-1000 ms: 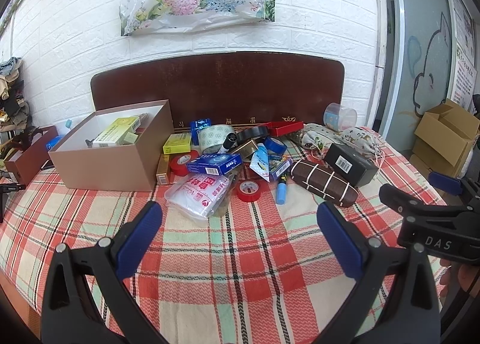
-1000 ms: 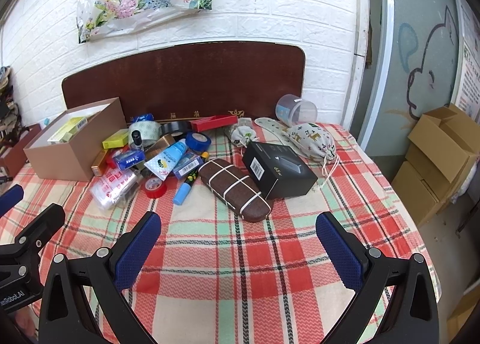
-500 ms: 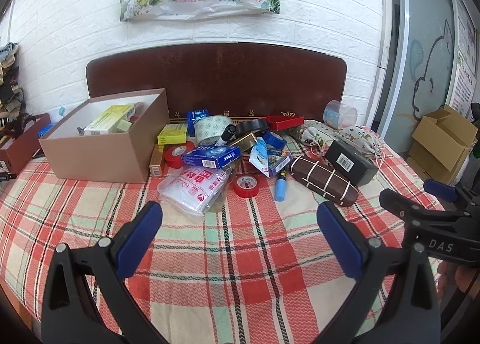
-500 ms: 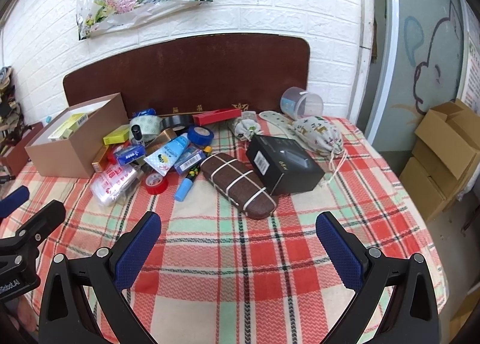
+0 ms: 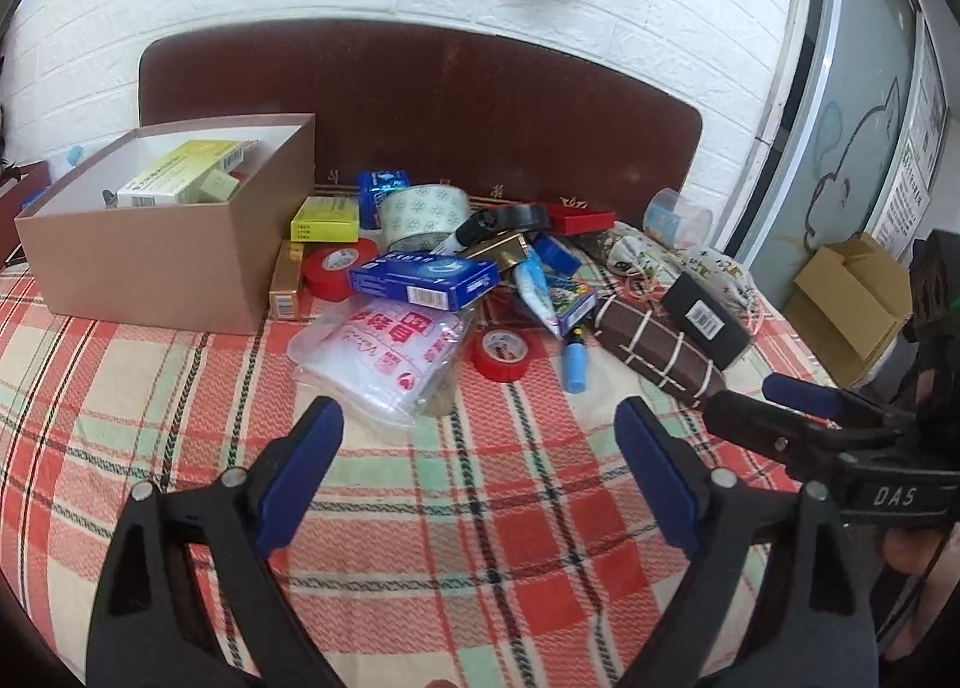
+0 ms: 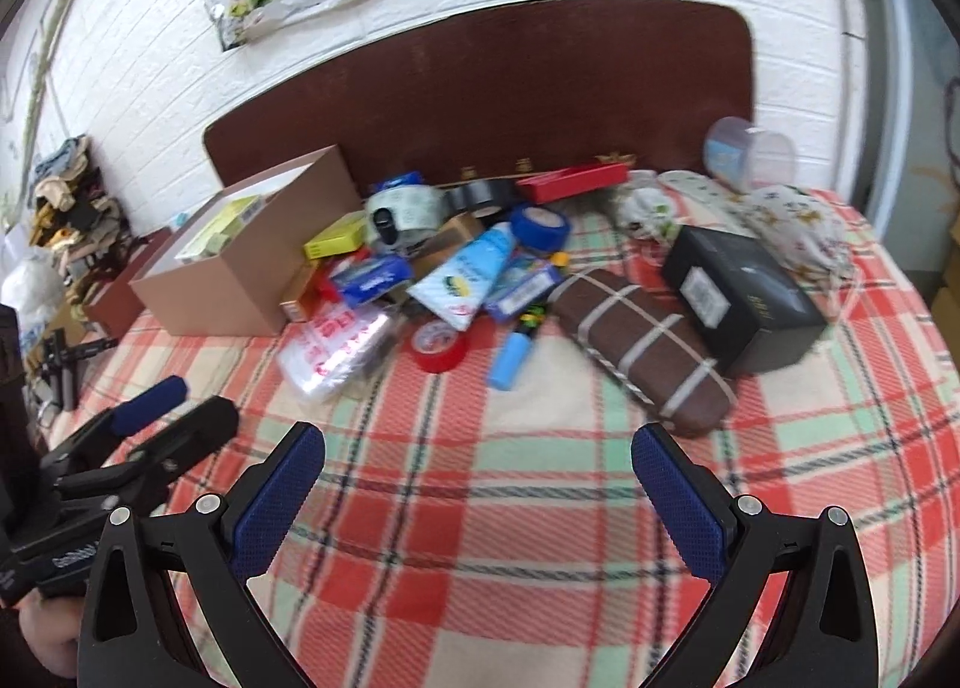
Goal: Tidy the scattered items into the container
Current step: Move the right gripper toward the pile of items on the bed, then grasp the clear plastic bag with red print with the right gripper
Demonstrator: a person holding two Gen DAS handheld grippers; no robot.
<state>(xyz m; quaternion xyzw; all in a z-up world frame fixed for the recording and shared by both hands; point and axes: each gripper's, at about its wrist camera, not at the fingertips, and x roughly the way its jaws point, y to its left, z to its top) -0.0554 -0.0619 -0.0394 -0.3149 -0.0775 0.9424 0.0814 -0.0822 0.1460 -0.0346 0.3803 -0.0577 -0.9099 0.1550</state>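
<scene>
A brown cardboard box (image 5: 150,262) (image 6: 240,292) stands open at the left with yellow-green packets inside. A pile of items lies beside it: a clear bag with red print (image 5: 384,352), a blue box (image 5: 426,277), red tape rolls (image 5: 501,352), a blue marker (image 6: 510,358), a brown case with white bands (image 6: 645,346) and a black box (image 6: 744,298). My left gripper (image 5: 480,472) is open and empty, just short of the clear bag. My right gripper (image 6: 480,484) is open and empty, in front of the pile.
The items lie on a red and green plaid cloth (image 5: 180,448) against a dark brown headboard (image 5: 480,117). A patterned fabric pouch (image 6: 792,220) and a clear cup (image 6: 750,153) lie at the back right. Cardboard boxes (image 5: 852,292) stand on the floor at the right.
Both grippers have moved forward towards the pile, which looks larger. The right view has swung left and tilted. Both stay open and empty.
</scene>
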